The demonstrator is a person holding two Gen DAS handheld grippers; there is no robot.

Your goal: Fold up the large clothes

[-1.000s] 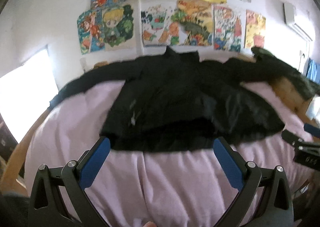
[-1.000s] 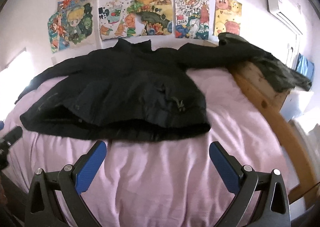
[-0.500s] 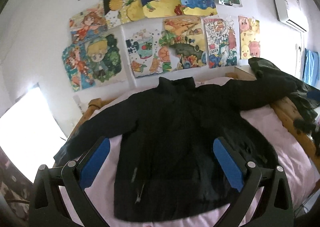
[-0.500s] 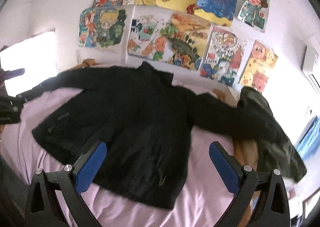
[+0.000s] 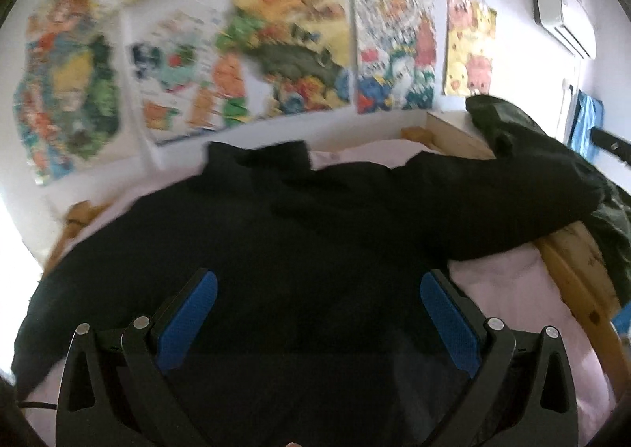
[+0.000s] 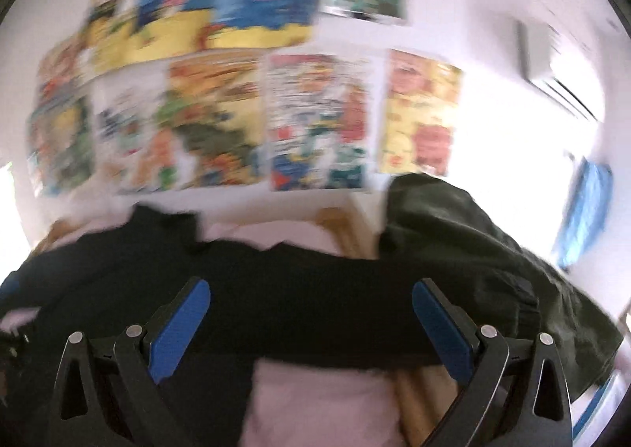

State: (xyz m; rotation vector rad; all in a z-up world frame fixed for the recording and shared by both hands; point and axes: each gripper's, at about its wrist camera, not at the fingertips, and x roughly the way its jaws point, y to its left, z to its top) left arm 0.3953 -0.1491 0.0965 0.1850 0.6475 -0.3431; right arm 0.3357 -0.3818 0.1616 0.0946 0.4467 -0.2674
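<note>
Both tools are spread wide with nothing between their blue pads: the left tool [image 5: 317, 322] hangs over the body of the black jacket [image 5: 299, 269], and the right tool [image 6: 311, 326] hangs over the jacket's right sleeve [image 6: 335, 301]. The step in hand looks like the reach for the first grasp, with no fold made yet, since the jacket lies flat and spread on the pink bed sheet [image 5: 508, 289], collar toward the wall. The next move probably calls for the right tool to drop and pinch the sleeve near its cuff, then carry it inward across the chest, while the left tool pins or takes the opposite side. Farther out, the sleeve runs over the wooden bed frame [image 5: 572, 273] and its end touches or overlaps a dark green garment [image 6: 473, 234] heaped there; motion blur in the right view makes the exact boundary hard to judge. Beyond, colourful drawings [image 5: 292, 48] cover the white wall, with an air conditioner [image 5: 560, 17] high at the right
</note>
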